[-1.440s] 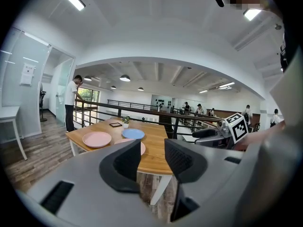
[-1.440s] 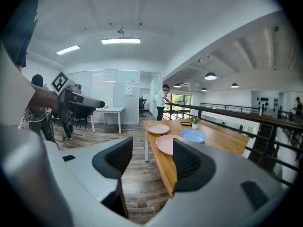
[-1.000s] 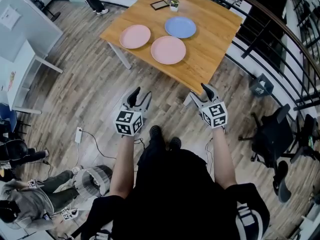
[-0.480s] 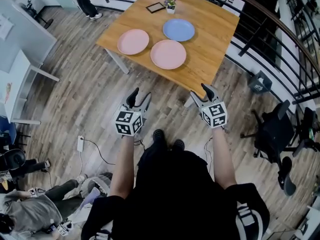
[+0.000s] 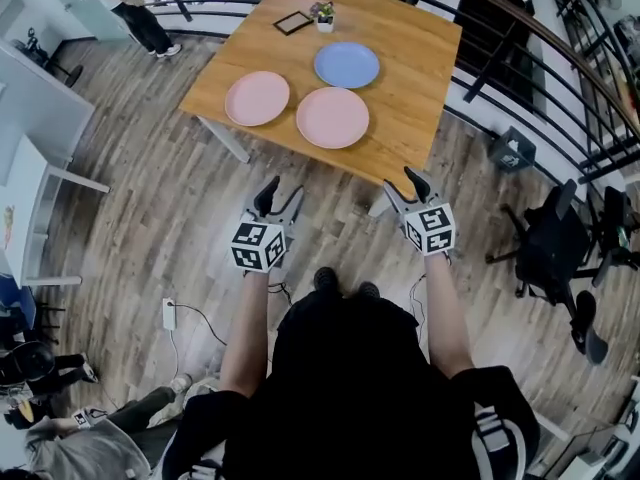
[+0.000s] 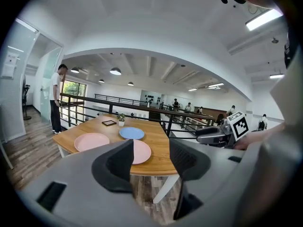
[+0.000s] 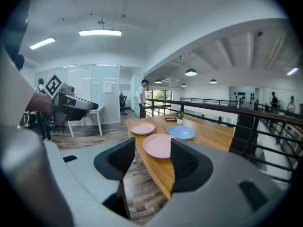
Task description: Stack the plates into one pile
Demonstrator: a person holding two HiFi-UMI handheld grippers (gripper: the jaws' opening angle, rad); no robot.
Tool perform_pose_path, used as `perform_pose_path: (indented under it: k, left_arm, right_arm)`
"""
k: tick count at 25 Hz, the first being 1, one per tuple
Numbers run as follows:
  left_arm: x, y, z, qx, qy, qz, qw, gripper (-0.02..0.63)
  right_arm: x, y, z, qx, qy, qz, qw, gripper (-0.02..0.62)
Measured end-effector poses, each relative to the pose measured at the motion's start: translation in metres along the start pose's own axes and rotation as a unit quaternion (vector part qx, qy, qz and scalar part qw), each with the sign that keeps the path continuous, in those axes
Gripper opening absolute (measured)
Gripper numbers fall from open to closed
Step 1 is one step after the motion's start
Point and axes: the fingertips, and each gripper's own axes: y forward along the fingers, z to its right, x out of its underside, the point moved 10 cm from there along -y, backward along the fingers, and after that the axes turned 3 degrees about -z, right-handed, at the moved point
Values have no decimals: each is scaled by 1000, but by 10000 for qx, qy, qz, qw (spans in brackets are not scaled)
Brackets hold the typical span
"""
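Note:
Three plates lie apart on the wooden table (image 5: 420, 78): a pink plate (image 5: 257, 98) at the left, a second pink plate (image 5: 332, 117) nearest me, and a blue plate (image 5: 347, 65) behind it. My left gripper (image 5: 280, 196) is open and empty, held over the floor short of the table's near edge. My right gripper (image 5: 403, 186) is beside it at the table's near corner, its jaws closing with nothing between them. The left gripper view shows the plates (image 6: 131, 133) ahead past its jaws; the right gripper view shows the near pink plate (image 7: 158, 145) ahead.
A small picture frame (image 5: 294, 22) and a potted plant (image 5: 323, 15) stand at the table's far side. A black railing (image 5: 520, 38) runs behind and to the right. An office chair (image 5: 545, 258) is at right, a power strip (image 5: 169, 313) on the floor at left, and a person (image 5: 130, 8) stands far left.
The table and plates have slid lower and leftward in the head view as I come nearer. Both grippers stay level in front of me.

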Motion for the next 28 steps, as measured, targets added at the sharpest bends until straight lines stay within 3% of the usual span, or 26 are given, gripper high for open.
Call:
perform_pose_path:
  k: [16,28]
  left_arm:
    - [-10,15,-55,410,127,-94,9990,235]
    - [-9,15,-54,493,102,-164,9986,235]
  right_arm:
    - [-10,34,-22,386,129,-84,9991,244]
    - [0,32,-23,450,271,-123,9985,244]
